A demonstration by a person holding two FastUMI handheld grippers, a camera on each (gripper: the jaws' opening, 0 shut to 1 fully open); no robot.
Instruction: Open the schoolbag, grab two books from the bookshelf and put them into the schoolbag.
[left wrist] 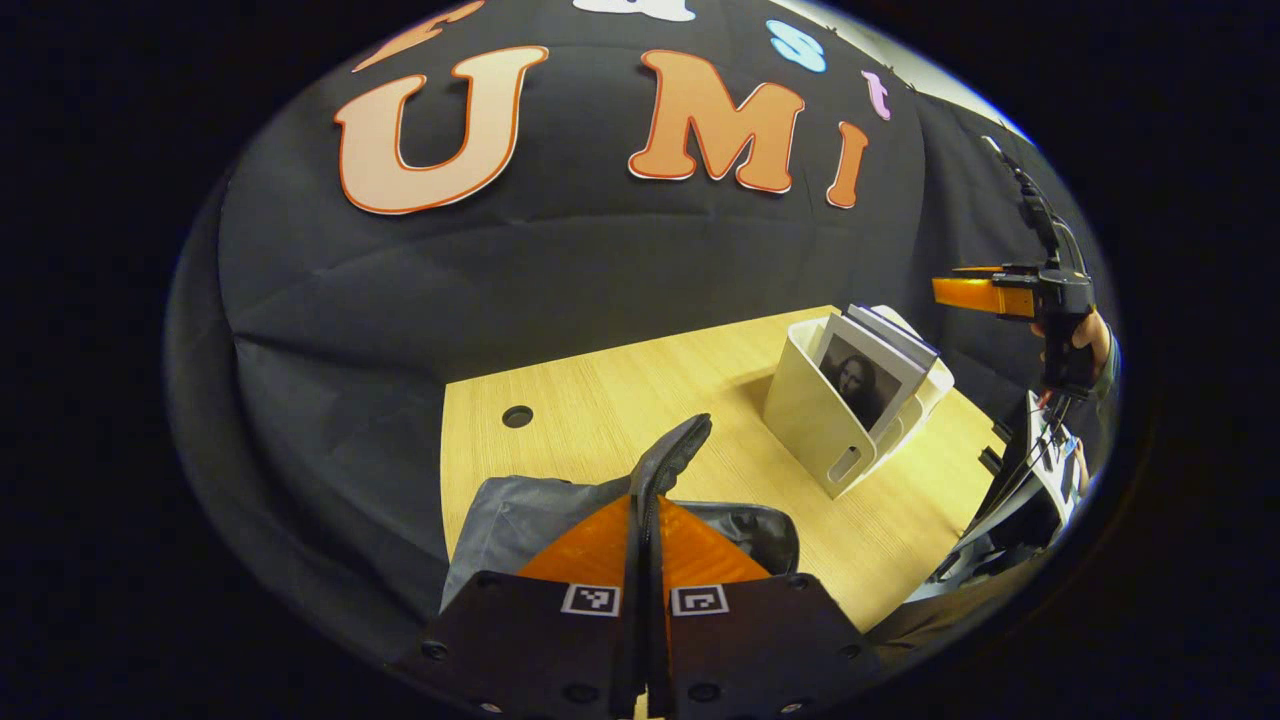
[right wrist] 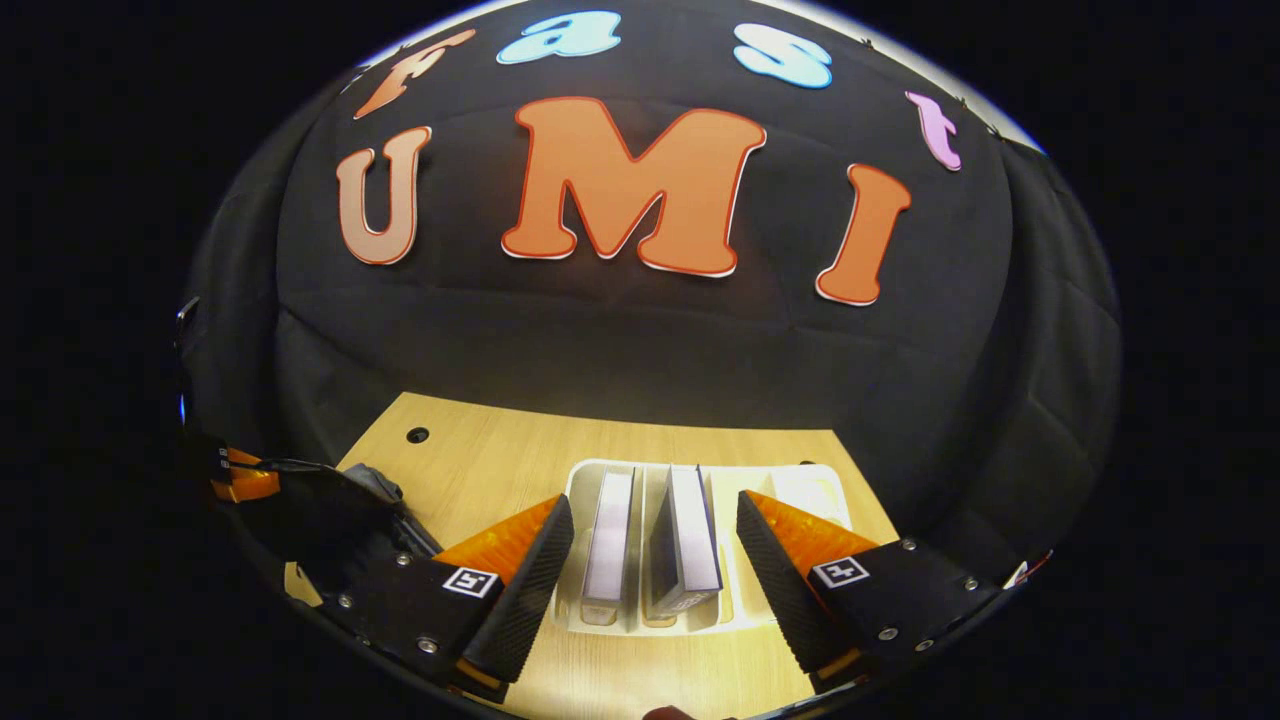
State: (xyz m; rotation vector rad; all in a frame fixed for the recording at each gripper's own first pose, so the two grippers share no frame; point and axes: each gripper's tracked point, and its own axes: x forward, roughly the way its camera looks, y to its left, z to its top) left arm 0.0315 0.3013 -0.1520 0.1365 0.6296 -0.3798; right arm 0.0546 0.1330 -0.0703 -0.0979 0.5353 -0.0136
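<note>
Bookshelf point(right wrist: 700, 610) holds 2 books point(right wrist: 690, 540) (upright, apart).

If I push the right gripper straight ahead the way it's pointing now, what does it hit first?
Most likely the two books standing in the white bookshelf. The right gripper is open, its fingers either side of them, so the book tops look first in line, though depth is hard to judge here.

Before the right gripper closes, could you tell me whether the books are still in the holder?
Yes, both books stand upright inside the white bookshelf, between the open right gripper fingers, not yet gripped.
</note>
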